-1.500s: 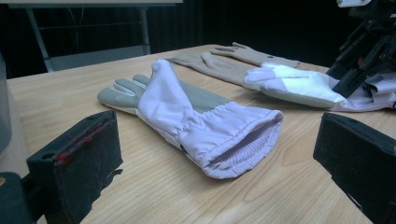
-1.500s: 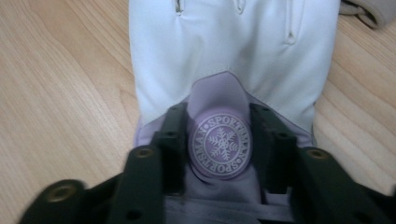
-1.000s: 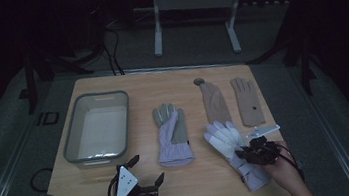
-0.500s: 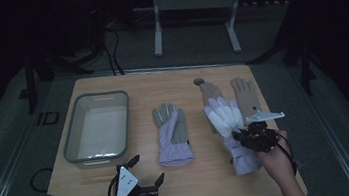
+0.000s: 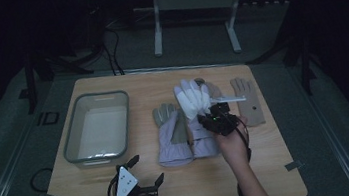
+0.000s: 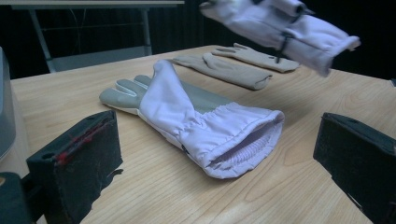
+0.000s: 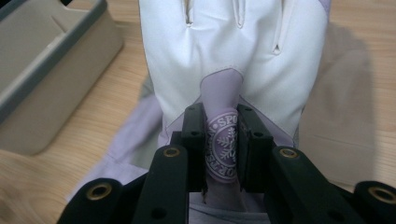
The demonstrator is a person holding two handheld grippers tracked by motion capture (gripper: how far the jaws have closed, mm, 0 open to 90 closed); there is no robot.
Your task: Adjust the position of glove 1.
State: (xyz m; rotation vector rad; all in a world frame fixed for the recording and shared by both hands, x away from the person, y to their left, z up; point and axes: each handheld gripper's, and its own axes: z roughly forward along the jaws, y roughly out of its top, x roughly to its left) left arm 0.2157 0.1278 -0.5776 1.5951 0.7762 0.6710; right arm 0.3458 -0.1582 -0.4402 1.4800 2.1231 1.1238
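My right gripper [image 5: 217, 118] is shut on a white and lilac glove [image 5: 191, 98] and holds it in the air above the table. In the right gripper view, the jaws [image 7: 220, 114] pinch a lilac fold with a round emblem [image 7: 222, 140] on the glove's back. A second glove [image 5: 170, 131], lilac with a grey palm, lies flat just left of the held one, cuff toward me. My left gripper [image 5: 147, 169] rests near the front edge, open and holding nothing. Its wide-apart jaws [image 6: 215, 140] face that glove's cuff [image 6: 243, 140], with the held glove [image 6: 280, 23] hanging beyond.
A grey tray [image 5: 71, 136] stands on the left of the wooden table [image 5: 272, 171]. Two tan gloves [image 5: 248, 100] lie flat at the back right, one partly behind the held glove. A metal stand [image 5: 190, 0] is on the floor beyond the table.
My right gripper has lifted the white glove off the table and carried it up, away from me and leftward, next to the lilac glove. The left gripper has stayed put.
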